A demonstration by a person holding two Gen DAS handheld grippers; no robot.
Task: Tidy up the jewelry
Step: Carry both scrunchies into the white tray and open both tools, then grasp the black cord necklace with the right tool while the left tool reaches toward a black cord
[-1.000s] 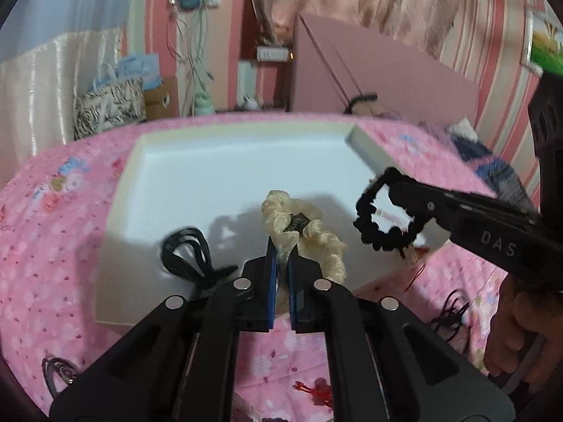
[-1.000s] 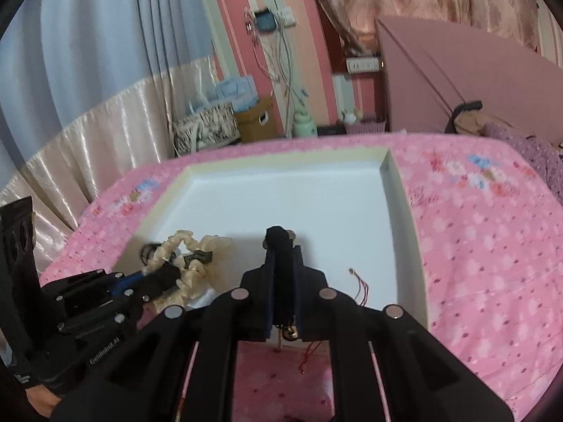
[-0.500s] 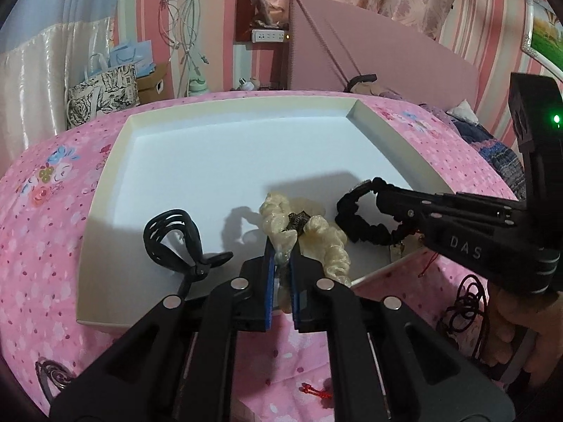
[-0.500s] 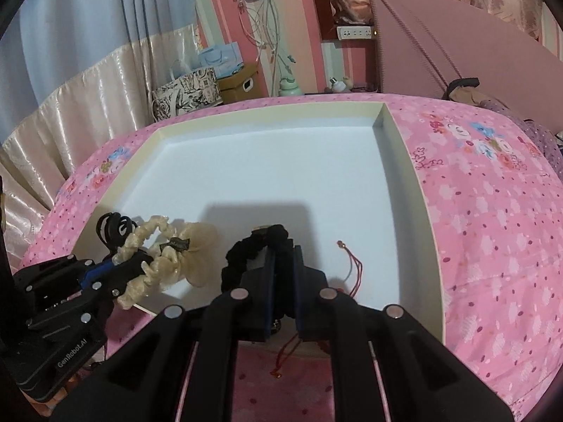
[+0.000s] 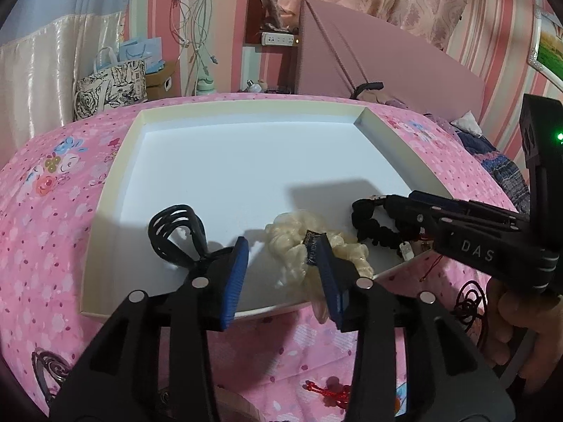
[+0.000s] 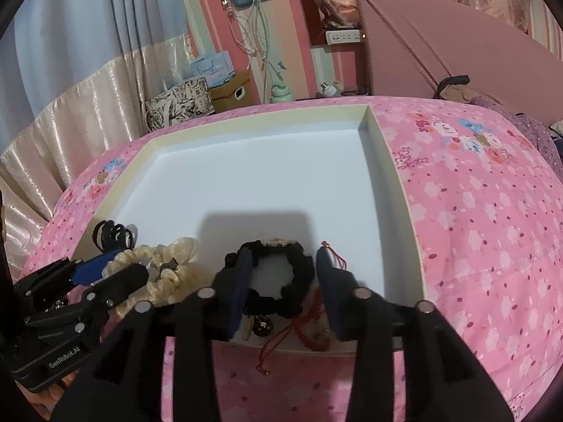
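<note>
A white tray (image 5: 105, 218) lies on the pink bedspread. My left gripper (image 5: 281, 276) hangs over its near edge, jaws opening. A cream scrunchie (image 5: 288, 242) rests on the tray floor against the right pad, no longer pinched. To its left lies a bundle of black hair ties (image 5: 176, 232). My right gripper (image 6: 285, 279) is also opening. A black scrunchie (image 6: 302, 270) lies loose on the tray between its pads. A red cord bracelet (image 6: 311, 327) sits by the near rim. In the right wrist view, the left gripper (image 6: 109, 274) stands beside the cream scrunchie (image 6: 169, 267).
A red knot ornament (image 5: 327, 392) and dark wire spirals (image 5: 468, 302) lie on the flowered bedspread (image 6: 475, 211) in front of the tray. A person's hand (image 5: 520, 320) holds the right gripper. Bags and a headboard stand behind the bed.
Both grippers sank to the tray and opened. The left one let go of the cream scrunchie and the right one let go of the black scrunchie. Both scrunchies now rest on the tray floor.
</note>
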